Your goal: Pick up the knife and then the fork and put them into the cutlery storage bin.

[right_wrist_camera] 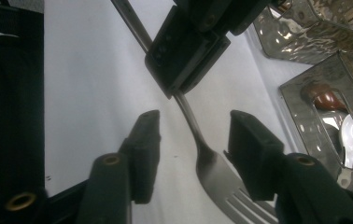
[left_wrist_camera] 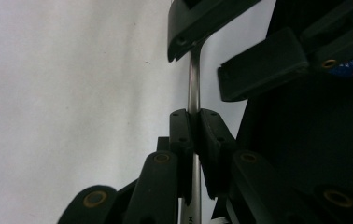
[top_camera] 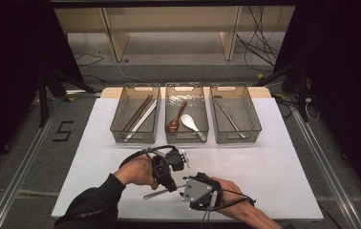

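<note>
A metal fork [top_camera: 153, 194] hangs low over the white table top near its front edge. My left gripper [top_camera: 173, 187] is shut on the fork's handle [left_wrist_camera: 194, 79], with both pads pressed against the shaft in the left gripper view [left_wrist_camera: 194, 119]. My right gripper [top_camera: 183, 192] faces it from the right. In the right gripper view its jaws [right_wrist_camera: 191, 135] stand apart on either side of the fork's neck [right_wrist_camera: 198, 135], with a gap on the left side. The tines [right_wrist_camera: 233, 200] point toward the right gripper's camera. The left gripper's fingers [right_wrist_camera: 184, 51] grip the handle just beyond.
Three clear trays stand in a row at the back of the white table top [top_camera: 274, 162]. The left tray [top_camera: 116, 119] holds chopsticks, the middle one [top_camera: 186, 139] a brown and a white spoon, the right one [top_camera: 256, 119] a metal utensil.
</note>
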The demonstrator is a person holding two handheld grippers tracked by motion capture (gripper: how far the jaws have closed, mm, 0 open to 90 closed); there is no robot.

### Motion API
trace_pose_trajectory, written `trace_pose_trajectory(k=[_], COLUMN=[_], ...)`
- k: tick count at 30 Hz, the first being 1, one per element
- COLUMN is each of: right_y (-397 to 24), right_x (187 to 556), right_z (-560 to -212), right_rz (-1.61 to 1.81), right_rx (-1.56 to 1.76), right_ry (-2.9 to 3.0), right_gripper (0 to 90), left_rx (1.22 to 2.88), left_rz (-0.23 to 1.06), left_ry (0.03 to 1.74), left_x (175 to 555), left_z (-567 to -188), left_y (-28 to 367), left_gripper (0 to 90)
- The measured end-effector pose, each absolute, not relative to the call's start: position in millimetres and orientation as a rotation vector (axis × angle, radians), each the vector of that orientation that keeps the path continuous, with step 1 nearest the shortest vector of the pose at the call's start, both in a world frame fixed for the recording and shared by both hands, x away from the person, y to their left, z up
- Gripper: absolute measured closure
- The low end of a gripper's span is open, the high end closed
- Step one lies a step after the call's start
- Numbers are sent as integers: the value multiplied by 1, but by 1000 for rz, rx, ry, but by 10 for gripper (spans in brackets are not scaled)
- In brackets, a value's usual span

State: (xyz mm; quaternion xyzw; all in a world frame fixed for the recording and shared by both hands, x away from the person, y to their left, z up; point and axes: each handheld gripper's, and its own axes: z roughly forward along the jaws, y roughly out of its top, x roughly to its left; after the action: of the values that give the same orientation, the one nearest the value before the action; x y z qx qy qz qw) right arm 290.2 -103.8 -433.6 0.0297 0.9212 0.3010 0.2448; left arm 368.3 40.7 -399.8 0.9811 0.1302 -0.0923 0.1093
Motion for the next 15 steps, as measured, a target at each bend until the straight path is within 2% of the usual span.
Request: trace_pose_trajectory(k=[12,15], right_y=[-99,-98], right_x=[287,287], right_z=[-441,-441], right_rz=[783,778], right_rx=[9,-15], right_ry=[2511,2517], right_gripper=[696,756], left_rx=[2892,2888], left_rz=[-308,-320], left_ry=[340,336], left_x=[363,361], left_z=[-399,-399], left_y=[37,36], left_gripper=[834,834])
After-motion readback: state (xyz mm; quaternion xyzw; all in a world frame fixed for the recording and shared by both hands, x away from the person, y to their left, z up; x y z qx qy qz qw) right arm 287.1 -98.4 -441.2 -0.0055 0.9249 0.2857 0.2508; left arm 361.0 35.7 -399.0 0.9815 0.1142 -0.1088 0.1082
